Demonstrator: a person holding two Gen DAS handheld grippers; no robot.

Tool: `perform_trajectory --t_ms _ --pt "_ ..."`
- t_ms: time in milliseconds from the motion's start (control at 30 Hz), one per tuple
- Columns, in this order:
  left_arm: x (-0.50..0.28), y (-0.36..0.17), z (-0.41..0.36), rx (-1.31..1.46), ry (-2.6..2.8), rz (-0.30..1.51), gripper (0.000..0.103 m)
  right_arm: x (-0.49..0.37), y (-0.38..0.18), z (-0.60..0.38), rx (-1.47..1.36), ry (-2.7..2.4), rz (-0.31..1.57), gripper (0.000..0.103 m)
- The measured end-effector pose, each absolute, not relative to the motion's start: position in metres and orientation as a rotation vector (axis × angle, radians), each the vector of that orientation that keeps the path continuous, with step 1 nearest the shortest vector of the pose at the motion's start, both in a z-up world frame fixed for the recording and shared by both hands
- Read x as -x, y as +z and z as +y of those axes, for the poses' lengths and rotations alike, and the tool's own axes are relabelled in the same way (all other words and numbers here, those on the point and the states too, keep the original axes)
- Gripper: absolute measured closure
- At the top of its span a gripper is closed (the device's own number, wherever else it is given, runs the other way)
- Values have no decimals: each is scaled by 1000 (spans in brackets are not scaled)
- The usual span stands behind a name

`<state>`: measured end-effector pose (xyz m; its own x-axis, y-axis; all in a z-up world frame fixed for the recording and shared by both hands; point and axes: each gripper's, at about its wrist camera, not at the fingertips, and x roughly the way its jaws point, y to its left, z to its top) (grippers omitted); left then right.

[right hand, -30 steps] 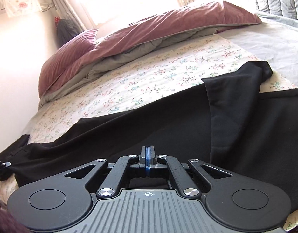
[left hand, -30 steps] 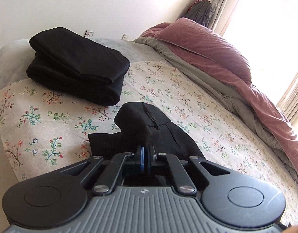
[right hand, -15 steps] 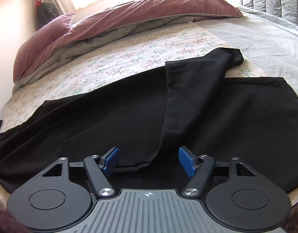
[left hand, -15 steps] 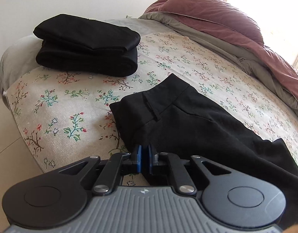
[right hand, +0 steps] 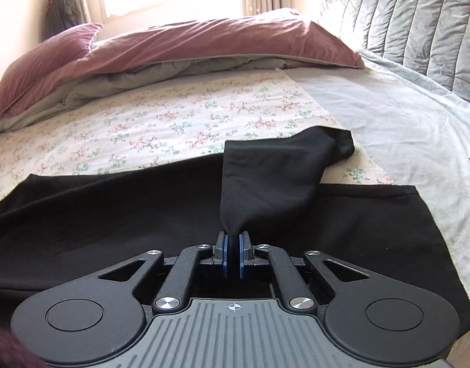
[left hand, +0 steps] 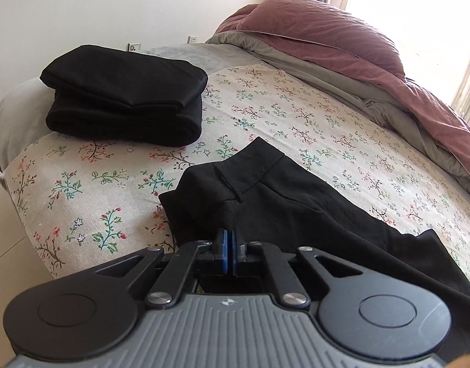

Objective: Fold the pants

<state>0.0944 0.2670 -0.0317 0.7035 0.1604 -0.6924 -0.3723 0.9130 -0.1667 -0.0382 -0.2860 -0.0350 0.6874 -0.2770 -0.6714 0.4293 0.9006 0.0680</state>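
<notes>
Black pants [left hand: 284, 202] lie spread along the near edge of a bed with a floral sheet [left hand: 265, 113]. In the left wrist view my left gripper [left hand: 229, 245] is shut on the waistband end, which rises slightly to the blue pads. In the right wrist view my right gripper [right hand: 232, 245] is shut on a pinch of the upper pant leg [right hand: 274, 171], whose cuff end is folded back and skewed over the other leg [right hand: 372, 220]. The pants [right hand: 112, 208] stretch away to the left.
A stack of folded black garments [left hand: 124, 95] sits at the bed's far left corner. A mauve duvet with grey lining [left hand: 342, 49] is bunched along the far side, also in the right wrist view [right hand: 173, 46]. A grey quilted headboard [right hand: 412, 21] stands at the right.
My right gripper opened half a second ago and has now shut on the upper pant leg. My left gripper lowered the waistband onto the bed and still grips it.
</notes>
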Motion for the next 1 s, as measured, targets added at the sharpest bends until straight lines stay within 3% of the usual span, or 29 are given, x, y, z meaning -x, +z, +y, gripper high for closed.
perform_trajectory --t_ms 167,533,567,667,733,900,1000 --pt "-87 -37 270 279 316 779 94 68 -25 -273 -204 -389 709 98" --pt "-91 -67 261 117 341 918 89 77 -78 -260 -139 -412 926 95" --pt "-88 -62 259 114 348 896 85 75 -76 -260 -133 -408 932 92" --pt "-76 -47 251 123 374 839 54 76 -62 -262 -126 -404 912 76" --pt "-69 -37 240 124 359 814 44 79 -50 -267 -121 -408 879 48" --pt "-57 -21 197 131 246 785 24 70 -27 -281 -97 -394 825 43" --pt "-56 -19 162 117 162 782 13 54 -24 -289 -74 -386 812 33"
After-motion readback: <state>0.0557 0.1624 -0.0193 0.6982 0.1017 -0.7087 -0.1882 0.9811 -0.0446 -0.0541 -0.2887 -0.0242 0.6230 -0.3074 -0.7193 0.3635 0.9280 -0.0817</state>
